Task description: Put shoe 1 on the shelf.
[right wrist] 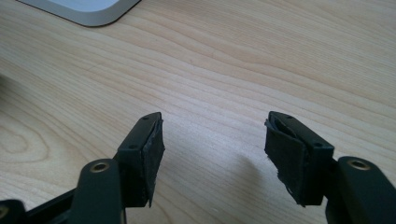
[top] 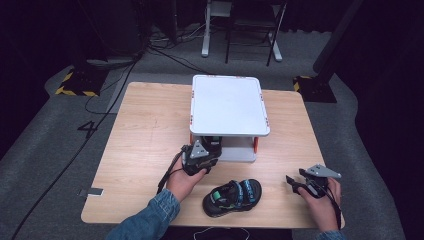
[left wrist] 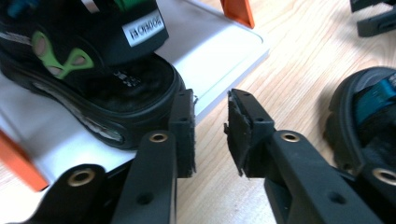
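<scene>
One black sandal with green trim [left wrist: 93,88] sits on the lower board [left wrist: 224,51] of a white two-level rack [top: 227,105] with orange posts. My left gripper [left wrist: 210,126] hovers just off that sandal's heel at the rack's front [top: 212,146]. Its jaws stand a narrow gap apart with nothing between them. The matching sandal [top: 232,196] with blue and green straps lies on the table near the front edge, between my hands. My right gripper [top: 293,183] rests low at the front right, open over bare wood [right wrist: 212,144], holding nothing.
The wooden table [top: 145,130] has bare room left and right of the rack. Its front edge runs just behind the loose sandal. Cables [top: 115,90] trail across the grey floor, and a chair frame [top: 252,30] stands beyond the table.
</scene>
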The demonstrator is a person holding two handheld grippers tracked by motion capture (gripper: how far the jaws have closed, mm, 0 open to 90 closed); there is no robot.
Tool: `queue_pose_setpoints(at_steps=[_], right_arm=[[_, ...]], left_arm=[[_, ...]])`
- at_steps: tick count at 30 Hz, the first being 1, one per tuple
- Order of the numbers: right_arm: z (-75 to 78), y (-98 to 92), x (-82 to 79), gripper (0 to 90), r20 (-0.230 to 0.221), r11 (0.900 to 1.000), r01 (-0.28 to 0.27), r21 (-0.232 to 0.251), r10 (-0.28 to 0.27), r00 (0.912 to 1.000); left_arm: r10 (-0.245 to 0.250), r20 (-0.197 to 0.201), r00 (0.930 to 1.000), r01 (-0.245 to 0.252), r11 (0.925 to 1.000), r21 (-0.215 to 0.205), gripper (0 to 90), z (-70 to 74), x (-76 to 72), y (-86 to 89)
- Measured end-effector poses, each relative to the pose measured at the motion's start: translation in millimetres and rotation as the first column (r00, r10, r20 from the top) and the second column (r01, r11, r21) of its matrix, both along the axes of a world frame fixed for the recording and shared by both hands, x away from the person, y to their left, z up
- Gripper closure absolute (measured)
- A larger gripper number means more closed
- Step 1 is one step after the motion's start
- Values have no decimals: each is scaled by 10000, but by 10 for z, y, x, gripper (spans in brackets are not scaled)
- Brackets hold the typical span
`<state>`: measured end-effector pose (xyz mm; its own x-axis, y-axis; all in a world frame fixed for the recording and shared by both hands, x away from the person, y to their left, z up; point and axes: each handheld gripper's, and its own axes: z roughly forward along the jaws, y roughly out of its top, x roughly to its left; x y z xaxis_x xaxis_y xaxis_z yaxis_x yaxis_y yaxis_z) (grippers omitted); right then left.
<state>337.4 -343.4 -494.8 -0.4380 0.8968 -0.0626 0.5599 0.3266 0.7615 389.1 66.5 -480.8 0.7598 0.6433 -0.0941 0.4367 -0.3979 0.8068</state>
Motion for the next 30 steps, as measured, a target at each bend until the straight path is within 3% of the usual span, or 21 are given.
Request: queue_pose_setpoints(at_steps=[1,3,5,7,9,15,20,22,25,27,30], right_arm=[[-2,-10,1,385,-13,10000,-2,-10,2,10000],[-5,-21,0,385,-39,10000,0,-14,0,10000],[-3,-22,-6,385,-28,10000,35,-3,-35,10000],[-6,-28,-6,385,-15,10000,18,-8,-18,10000],[-10,-20,-8,385,-55,10000,51,-1,-51,10000],[-13,-12,-2,385,-41,10000,-33,-33,33,10000],[-8,-13,-9,385,-29,10000,3,-33,-3,10000],[-9,-17,-13,385,-46,10000,44,-15,-44,10000],[-6,-33,-14,385,-38,10000,28,-4,-28,10000],[5,-37,-11,385,-5,10000,73,34,-73,10000],[19,-39,-7,385,45,10000,64,44,-64,10000]], left_arm=[[113,-82,9999,-113,9999,-5,721,-42,38,-4],[314,116,9994,-318,9990,300,700,-73,78,5],[476,184,9987,-483,9981,391,741,-63,90,24],[914,894,9918,-1002,9900,997,711,-58,102,44],[920,555,9942,-953,9936,602,686,-78,139,80],[499,647,9967,-516,9983,256,670,-114,182,45],[473,682,9966,-478,9988,58,649,-121,201,47],[589,752,9954,-602,9981,146,556,-99,185,55],[554,668,9962,-526,9977,-434,518,-31,123,75],[413,698,9967,-381,9982,-473,455,45,32,138],[419,703,9966,-392,9984,-402,431,115,-52,238]])
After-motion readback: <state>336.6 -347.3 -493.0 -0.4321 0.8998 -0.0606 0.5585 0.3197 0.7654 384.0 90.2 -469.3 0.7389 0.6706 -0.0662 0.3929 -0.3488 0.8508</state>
